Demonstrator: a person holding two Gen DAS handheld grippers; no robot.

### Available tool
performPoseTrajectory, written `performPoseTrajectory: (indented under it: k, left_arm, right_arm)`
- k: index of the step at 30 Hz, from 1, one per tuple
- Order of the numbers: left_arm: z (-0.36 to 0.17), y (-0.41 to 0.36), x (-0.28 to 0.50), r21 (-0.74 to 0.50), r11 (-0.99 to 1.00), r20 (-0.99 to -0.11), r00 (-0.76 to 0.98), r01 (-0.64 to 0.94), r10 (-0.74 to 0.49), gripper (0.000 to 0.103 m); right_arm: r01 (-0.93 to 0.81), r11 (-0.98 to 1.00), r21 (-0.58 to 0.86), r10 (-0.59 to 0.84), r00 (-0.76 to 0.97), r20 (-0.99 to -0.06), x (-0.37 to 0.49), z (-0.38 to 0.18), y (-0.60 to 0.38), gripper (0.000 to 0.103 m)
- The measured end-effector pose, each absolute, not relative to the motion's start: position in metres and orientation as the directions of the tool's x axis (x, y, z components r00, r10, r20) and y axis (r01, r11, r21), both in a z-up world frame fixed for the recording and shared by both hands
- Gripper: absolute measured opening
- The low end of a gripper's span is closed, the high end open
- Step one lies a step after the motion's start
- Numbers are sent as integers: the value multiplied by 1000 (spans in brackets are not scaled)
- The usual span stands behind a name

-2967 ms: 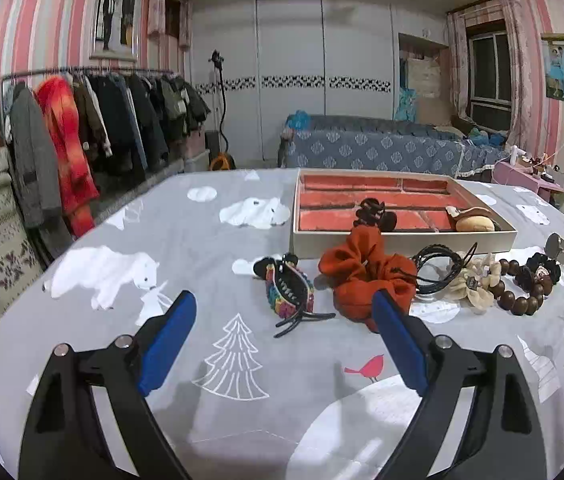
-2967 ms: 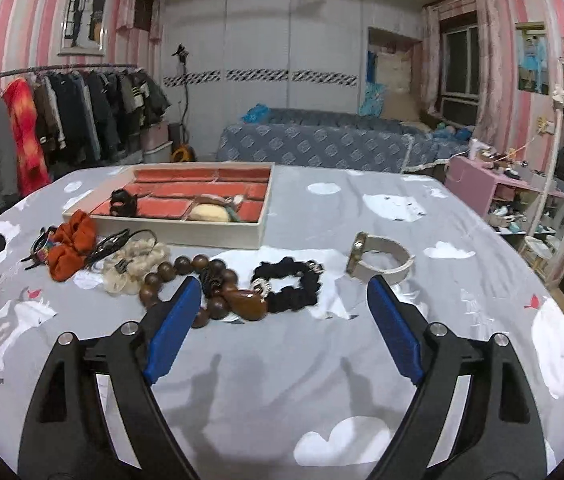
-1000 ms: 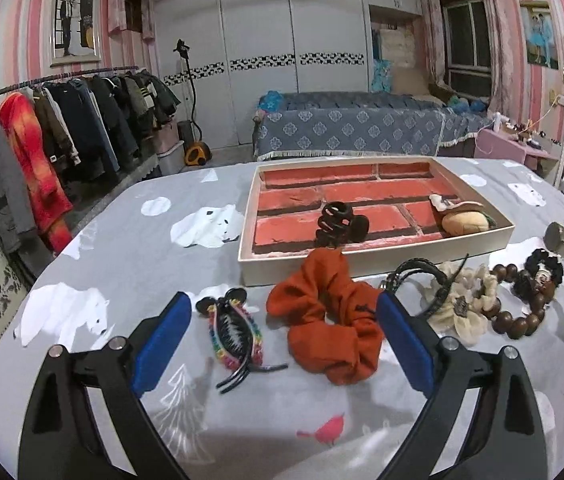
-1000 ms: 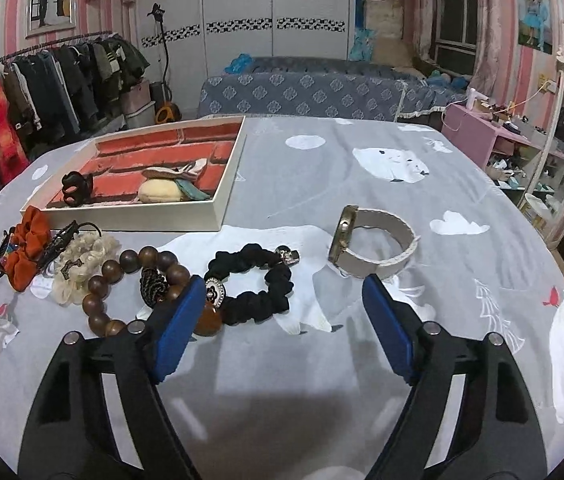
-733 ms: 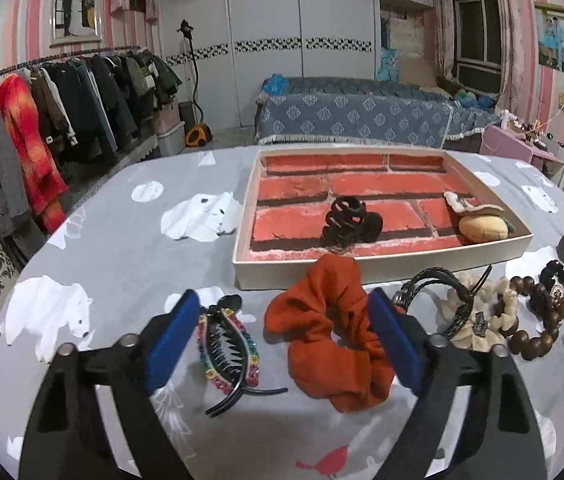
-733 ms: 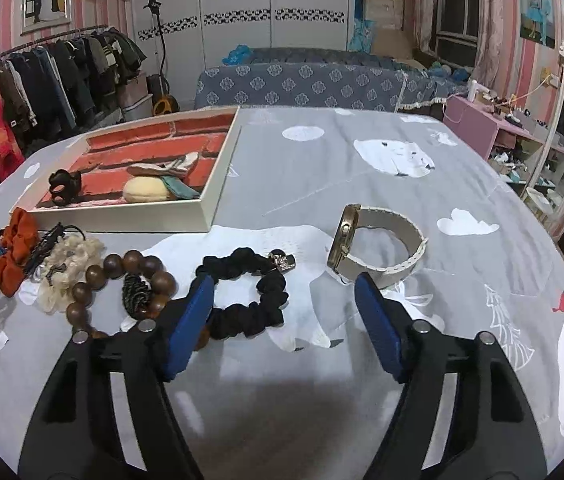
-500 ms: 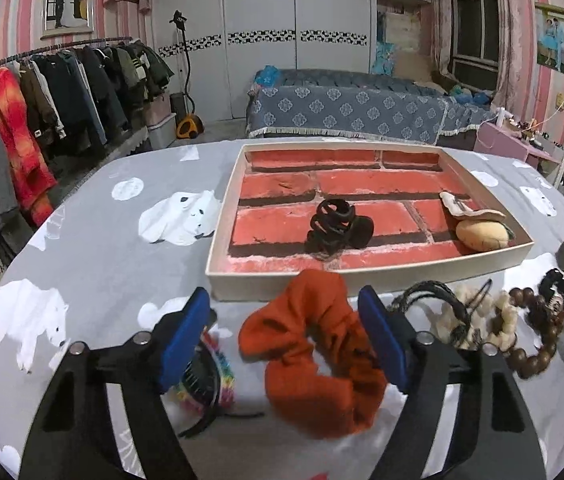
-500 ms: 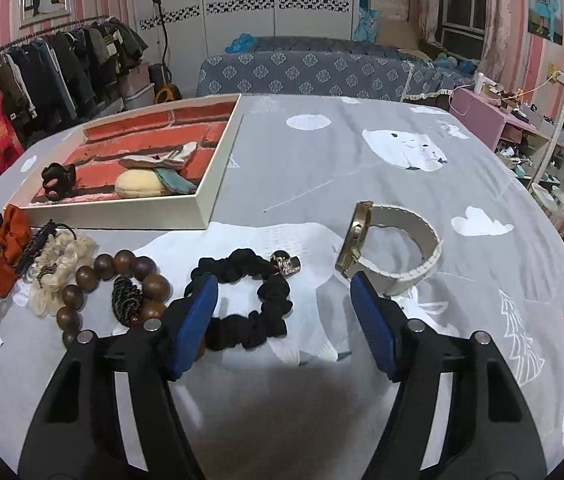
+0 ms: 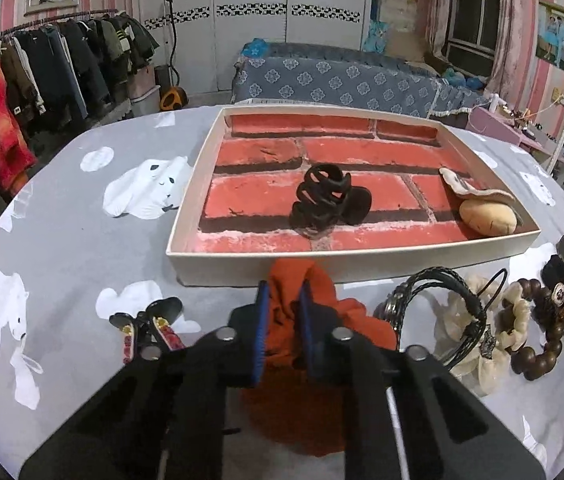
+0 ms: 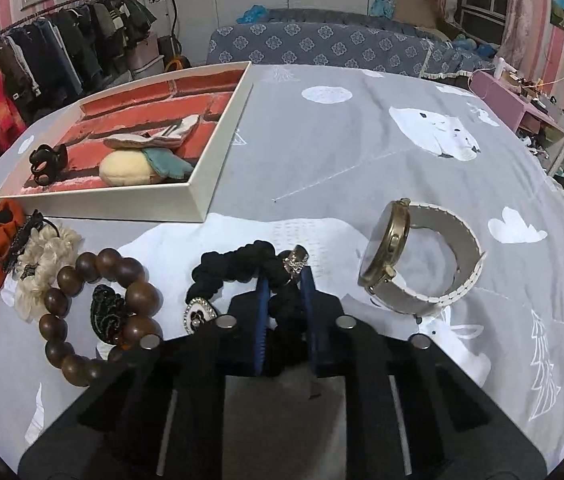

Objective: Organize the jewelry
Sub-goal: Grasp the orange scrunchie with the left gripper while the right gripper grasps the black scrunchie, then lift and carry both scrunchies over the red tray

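Orange scrunchie (image 9: 313, 312), before the tray (image 9: 361, 260), is now pinched by the left gripper (image 9: 283, 320); right gripper (image 10: 285, 304) has likewise clamped the black scrunchie (image 10: 242, 268), apparently securely. Both await lifting.

Tray wall (image 9: 361, 264) blocks ahead; cloth (image 10: 361, 152) beside free

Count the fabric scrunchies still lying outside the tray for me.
3. The orange scrunchie sits just before the tray, pinched in the left tool; the cream scrunchie lies beside it; the black scrunchie is pinched in the right tool. More may be hidden.
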State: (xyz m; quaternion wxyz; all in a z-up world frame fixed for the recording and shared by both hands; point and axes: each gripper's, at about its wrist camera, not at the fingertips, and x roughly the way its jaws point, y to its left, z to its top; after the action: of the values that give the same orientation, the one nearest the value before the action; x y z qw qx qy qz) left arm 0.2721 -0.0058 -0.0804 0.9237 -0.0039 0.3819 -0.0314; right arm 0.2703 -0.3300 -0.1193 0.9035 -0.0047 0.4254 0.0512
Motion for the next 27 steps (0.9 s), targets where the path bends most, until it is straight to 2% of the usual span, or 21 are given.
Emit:
performPoseTrajectory:
  k: [15, 22, 27]
  left_arm:
    - [-24, -2, 233, -54, 996, -588, 804, 70, -88, 9]
    - [11, -2, 212, -40, 998, -505, 860, 54, -67, 9]
    - [23, 0, 201, -35, 998, -478, 876, 53, -64, 9]
  right_arm:
    - [-106, 993, 54, 115, 751, -651, 238, -66, -332, 13]
    - [-113, 992, 50, 121, 804, -582, 218, -33, -332, 13]
    - [-121, 992, 41, 124, 827, -548, 202, -15, -329, 13]
